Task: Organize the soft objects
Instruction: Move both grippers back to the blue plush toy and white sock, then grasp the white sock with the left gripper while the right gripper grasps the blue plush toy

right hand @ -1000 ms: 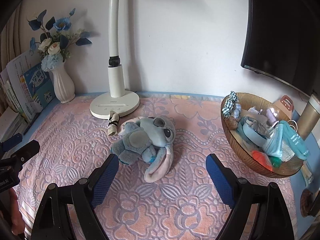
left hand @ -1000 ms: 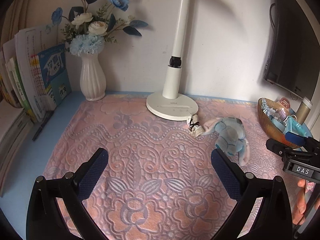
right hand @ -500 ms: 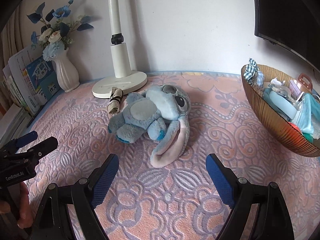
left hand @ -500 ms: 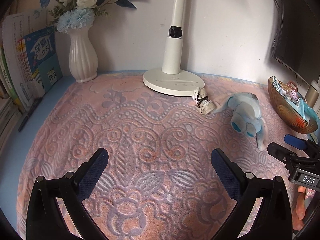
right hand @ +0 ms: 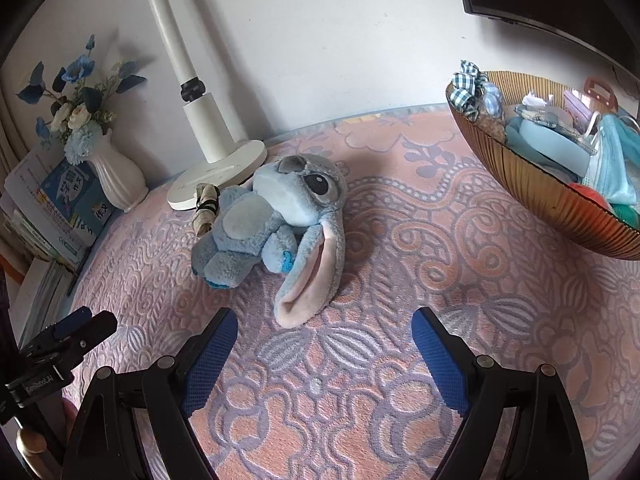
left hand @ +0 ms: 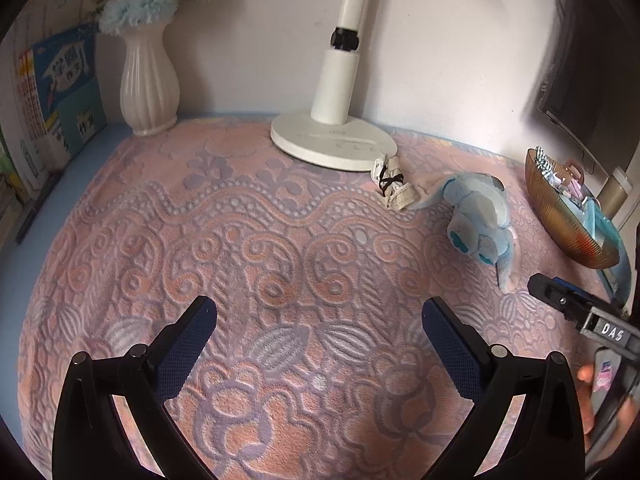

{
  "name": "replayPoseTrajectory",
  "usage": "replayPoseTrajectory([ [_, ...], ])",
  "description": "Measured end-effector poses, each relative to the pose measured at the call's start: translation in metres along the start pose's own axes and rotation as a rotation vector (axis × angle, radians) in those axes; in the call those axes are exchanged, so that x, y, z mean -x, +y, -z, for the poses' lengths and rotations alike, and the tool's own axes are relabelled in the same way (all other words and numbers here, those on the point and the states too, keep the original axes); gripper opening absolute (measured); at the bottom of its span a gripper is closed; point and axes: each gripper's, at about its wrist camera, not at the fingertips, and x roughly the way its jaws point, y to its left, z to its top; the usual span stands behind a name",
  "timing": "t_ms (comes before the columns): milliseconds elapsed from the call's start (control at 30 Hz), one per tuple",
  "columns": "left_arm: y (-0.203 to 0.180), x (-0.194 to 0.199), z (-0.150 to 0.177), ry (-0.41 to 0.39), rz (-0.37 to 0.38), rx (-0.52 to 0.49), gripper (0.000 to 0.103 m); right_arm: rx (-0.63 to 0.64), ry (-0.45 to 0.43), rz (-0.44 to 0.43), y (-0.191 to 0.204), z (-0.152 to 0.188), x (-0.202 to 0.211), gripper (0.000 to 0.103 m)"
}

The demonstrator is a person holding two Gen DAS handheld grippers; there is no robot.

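1. Your right gripper [right hand: 324,344] is hanging over the near part of the pink blanket [right hand: 400,240] with its jaws spread wide and nothing between them.
2. Your left gripper [left hand: 318,338] is standing released as well, its blue pads [left hand: 188,344] pointing down at bare blanket near the front edge.
3. You are looking at the plush toy [right hand: 276,220] lying on its side toward the back edge of the blanket, one long ear [right hand: 312,280] reaching toward your right gripper but not touching it.
4. A small rolled cloth [right hand: 206,210] is sitting just beside the toy, against the lamp base [right hand: 216,178].
5. You are seeing the bowl [right hand: 532,188] resting at the right edge, holding soft odds and ends.
6. A vase [left hand: 149,80] is standing at the back left corner, with books [left hand: 60,92] beside it.
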Motion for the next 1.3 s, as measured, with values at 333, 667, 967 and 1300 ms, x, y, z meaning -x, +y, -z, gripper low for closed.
replayPoseTrajectory([
  [333, 0.006, -0.003, -0.057, 0.085, 0.132, 0.08, 0.1, -0.059, 0.238, 0.065, 0.017, -0.044, -0.006, 0.088],
  [667, -0.005, -0.062, -0.093, 0.114, 0.26, 0.14, 0.096, -0.092, 0.243, 0.037, 0.012, -0.09, -0.041, 0.088],
  [967, -0.017, -0.101, -0.081, 0.141, 0.287, 0.152, 0.089, -0.154, 0.188, -0.109, 0.008, -0.089, -0.071, 0.088],
  [1300, -0.029, -0.11, -0.08, 0.139, 0.247, 0.121, 0.063, -0.155, 0.081, -0.215, 0.013, -0.084, -0.085, 0.089],
])
